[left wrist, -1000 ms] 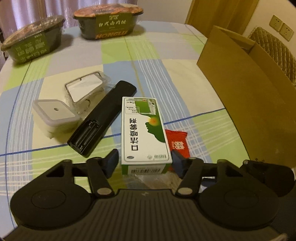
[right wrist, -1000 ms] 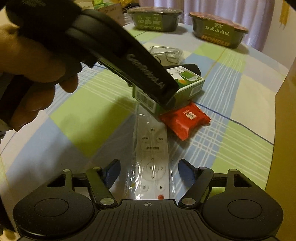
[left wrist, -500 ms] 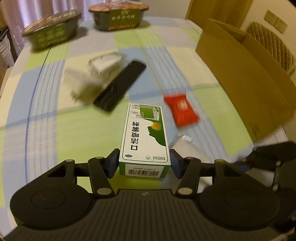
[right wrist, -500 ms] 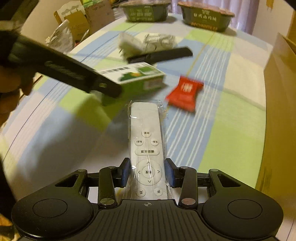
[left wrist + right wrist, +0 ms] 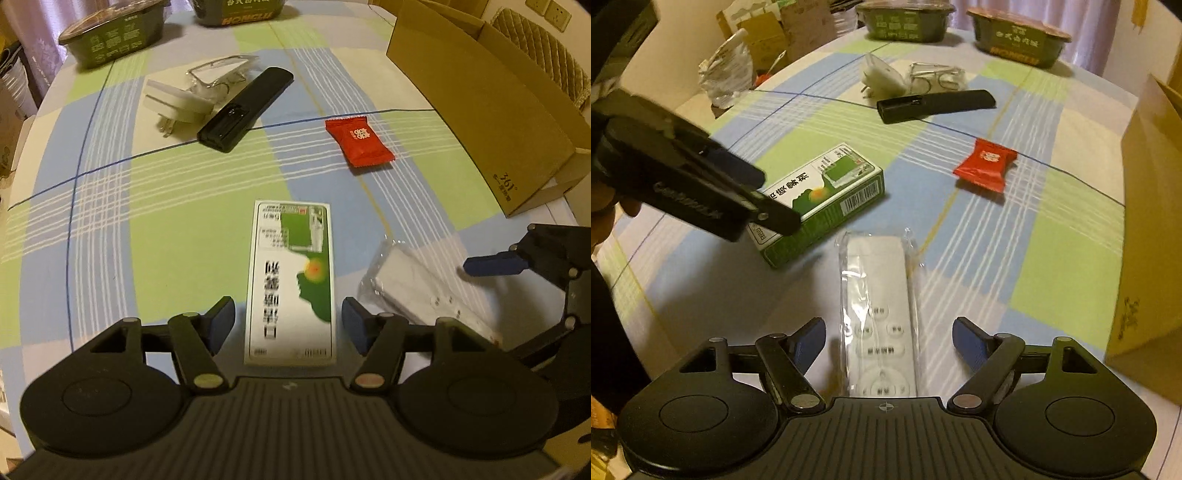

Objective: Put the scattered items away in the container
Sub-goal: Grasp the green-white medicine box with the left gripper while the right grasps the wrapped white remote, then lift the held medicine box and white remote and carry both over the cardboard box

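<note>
Tongs both spread wide, left (image 5: 288,325) straddling green box (image 5: 290,280), right (image 5: 888,338) straddling wrapped white remote (image 5: 879,314); beyond box, red sachet (image 5: 358,140), black remote (image 5: 245,109), plug (image 5: 173,107); cardboard container (image 5: 480,103) apparently unfilled.

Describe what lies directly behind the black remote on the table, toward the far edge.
Behind the black remote lie a white plug adapter and a clear plastic case. Farther back stand two green food bowls. The case's contents cannot be made out.
</note>
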Demonstrator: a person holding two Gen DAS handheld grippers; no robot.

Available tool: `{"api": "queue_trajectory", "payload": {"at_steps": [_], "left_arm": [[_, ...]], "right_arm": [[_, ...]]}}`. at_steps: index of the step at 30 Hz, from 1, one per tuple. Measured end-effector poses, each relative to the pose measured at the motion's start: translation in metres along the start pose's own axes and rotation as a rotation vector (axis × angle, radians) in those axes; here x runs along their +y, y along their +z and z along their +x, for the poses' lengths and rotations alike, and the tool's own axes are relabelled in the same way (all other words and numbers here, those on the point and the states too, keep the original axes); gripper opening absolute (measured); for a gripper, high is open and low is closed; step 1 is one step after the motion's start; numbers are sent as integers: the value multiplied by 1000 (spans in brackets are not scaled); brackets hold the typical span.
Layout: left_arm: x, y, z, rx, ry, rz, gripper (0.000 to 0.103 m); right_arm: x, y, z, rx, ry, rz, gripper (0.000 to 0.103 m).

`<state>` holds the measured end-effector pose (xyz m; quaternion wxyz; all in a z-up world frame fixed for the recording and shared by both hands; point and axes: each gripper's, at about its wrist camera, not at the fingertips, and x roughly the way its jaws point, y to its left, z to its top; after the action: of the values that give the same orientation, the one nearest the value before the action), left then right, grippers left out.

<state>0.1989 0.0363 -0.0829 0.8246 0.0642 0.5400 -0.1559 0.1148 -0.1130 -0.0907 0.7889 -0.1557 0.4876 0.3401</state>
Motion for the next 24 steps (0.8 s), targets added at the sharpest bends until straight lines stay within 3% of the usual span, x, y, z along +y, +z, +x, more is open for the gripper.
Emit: {"api": "queue_trajectory", "payload": {"at_steps": [5, 8, 12, 24], "left_arm": [[-3, 8, 18, 23, 14, 26, 60], [-5, 8, 23, 28, 21, 33, 51], [-8, 2, 21, 18, 43, 28, 51], [-14, -35, -4, 19, 56, -31, 51]], "right_arm": [[3, 2, 15, -10, -2, -12, 81], [5, 1, 17, -34, -34, -36, 63], [1, 1, 15, -52, -50, -23, 43], [3, -17, -3, -26, -58, 52, 41]]}}
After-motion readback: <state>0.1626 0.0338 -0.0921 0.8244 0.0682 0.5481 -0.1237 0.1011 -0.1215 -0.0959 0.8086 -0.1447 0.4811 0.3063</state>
